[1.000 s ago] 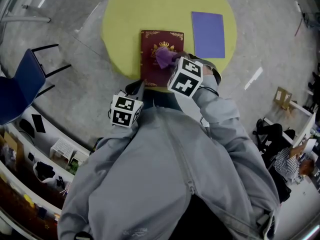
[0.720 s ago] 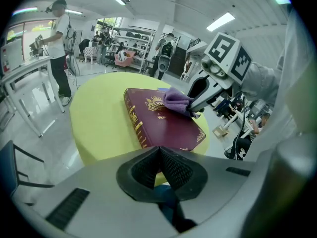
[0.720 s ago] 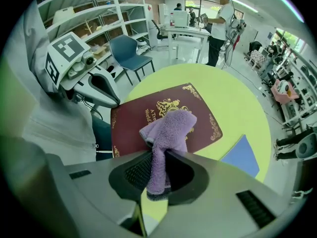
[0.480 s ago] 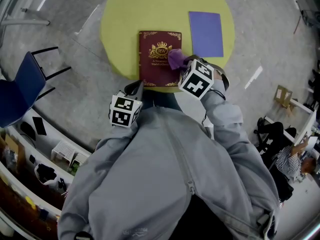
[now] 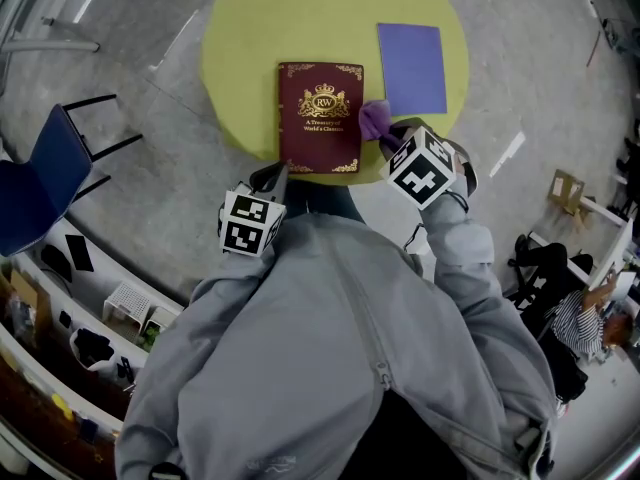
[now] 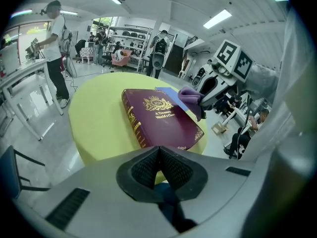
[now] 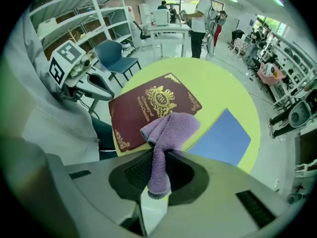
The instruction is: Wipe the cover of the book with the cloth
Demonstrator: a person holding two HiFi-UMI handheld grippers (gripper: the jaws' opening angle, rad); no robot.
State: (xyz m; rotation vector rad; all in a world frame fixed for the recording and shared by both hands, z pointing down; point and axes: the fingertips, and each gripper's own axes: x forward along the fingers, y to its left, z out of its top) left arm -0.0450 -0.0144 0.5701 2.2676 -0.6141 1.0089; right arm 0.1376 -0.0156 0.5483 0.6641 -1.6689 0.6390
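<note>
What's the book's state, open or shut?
Shut. The book lies flat on the yellow table, gold-printed front cover up, no pages showing.

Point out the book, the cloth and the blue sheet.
book (image 5: 321, 118), head view, centre of the maroon cover.
cloth (image 7: 171, 125), right gripper view, its bunched free end.
blue sheet (image 5: 412, 68), head view, its middle.

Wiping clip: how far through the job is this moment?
Done: the cloth, clamped in the right gripper, has swept from the middle of the book cover to its right edge over the last second. In hand: it sits at that edge; contact is unclear. The left gripper is shut, empty, off the book. Left: possibly more passes; no dirt shows to judge by.
</note>
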